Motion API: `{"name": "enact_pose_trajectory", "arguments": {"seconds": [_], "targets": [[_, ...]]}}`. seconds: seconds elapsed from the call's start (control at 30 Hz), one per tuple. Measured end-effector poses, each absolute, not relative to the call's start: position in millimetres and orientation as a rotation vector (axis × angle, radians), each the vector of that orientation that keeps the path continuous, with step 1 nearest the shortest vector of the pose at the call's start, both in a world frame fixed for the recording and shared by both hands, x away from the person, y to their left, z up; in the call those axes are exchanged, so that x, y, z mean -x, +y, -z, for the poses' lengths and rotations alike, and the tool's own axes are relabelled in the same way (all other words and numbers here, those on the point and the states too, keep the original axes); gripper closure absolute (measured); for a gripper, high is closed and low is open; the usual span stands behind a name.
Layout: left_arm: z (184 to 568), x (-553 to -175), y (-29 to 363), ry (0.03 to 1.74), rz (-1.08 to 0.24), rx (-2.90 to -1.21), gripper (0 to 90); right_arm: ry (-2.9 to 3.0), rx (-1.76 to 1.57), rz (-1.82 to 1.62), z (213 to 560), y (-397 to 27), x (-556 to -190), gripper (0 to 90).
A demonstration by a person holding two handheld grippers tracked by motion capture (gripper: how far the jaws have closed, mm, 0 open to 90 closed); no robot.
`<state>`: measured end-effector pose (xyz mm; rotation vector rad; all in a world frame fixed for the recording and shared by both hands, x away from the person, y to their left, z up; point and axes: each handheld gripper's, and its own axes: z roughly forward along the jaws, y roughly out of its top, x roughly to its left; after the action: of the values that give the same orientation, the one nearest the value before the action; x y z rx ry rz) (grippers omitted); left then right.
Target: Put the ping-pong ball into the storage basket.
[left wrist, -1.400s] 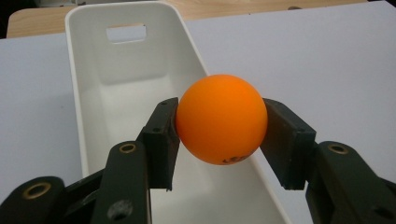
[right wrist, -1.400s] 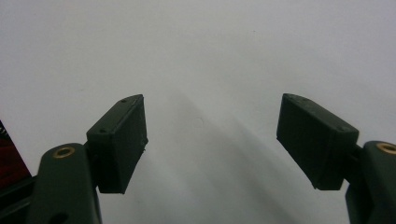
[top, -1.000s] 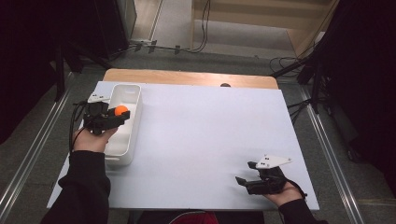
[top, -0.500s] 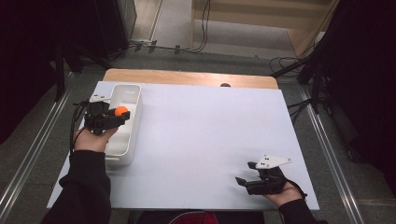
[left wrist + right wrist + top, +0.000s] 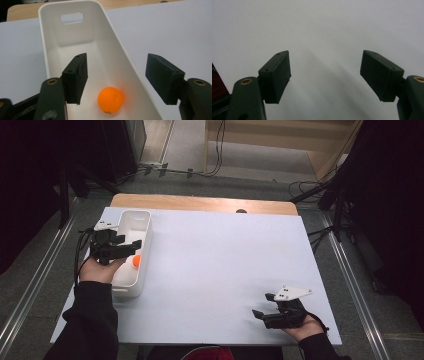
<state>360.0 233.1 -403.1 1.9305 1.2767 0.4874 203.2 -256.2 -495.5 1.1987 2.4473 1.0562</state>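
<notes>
A small orange ball [image 5: 135,260] [image 5: 110,100] lies loose on the floor of a long white bin [image 5: 128,290] [image 5: 75,32] at the table's left edge. My left gripper [image 5: 131,247] [image 5: 120,72] hovers over the bin, and its jaws have just been opening. They now stand apart, with the ball below them and clear of both pads. At the front right of the table, my right gripper [image 5: 262,305] [image 5: 324,72] rests open over the bare white sheet, nothing between its jaws.
A white sheet [image 5: 215,270] covers the table, with a strip of wood [image 5: 200,202] showing along the far edge. A small dark spot [image 5: 241,211] sits at that far edge. Metal rails and cables run on the floor around the table.
The orange ball was held between the left gripper's jaws above the bin; the jaws have opened and the ball now lies inside the bin. The right gripper has not moved.
</notes>
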Motion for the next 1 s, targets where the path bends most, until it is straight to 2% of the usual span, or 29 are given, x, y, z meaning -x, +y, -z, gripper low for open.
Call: {"name": "enact_pose_trajectory", "arguments": {"seconds": [0.6, 0.7, 1.0], "targets": [[395.6, -350.2, 218.2, 1.158, -0.347, -1.962, 33.9, 2.454, -1.188, -1.045, 495.6, -255.3, -202.6, 23.0], [394.0, -348.2, 215.4, 1.139, -0.306, -1.960, 30.7, 2.455, -1.188, -1.050, 495.5, -255.4, -202.5, 23.1], [393.9, -342.4, 203.1, 1.085, -0.280, -1.991, 30.7, 2.457, -1.183, -1.048, 495.7, -255.3, -202.6, 23.0]]}}
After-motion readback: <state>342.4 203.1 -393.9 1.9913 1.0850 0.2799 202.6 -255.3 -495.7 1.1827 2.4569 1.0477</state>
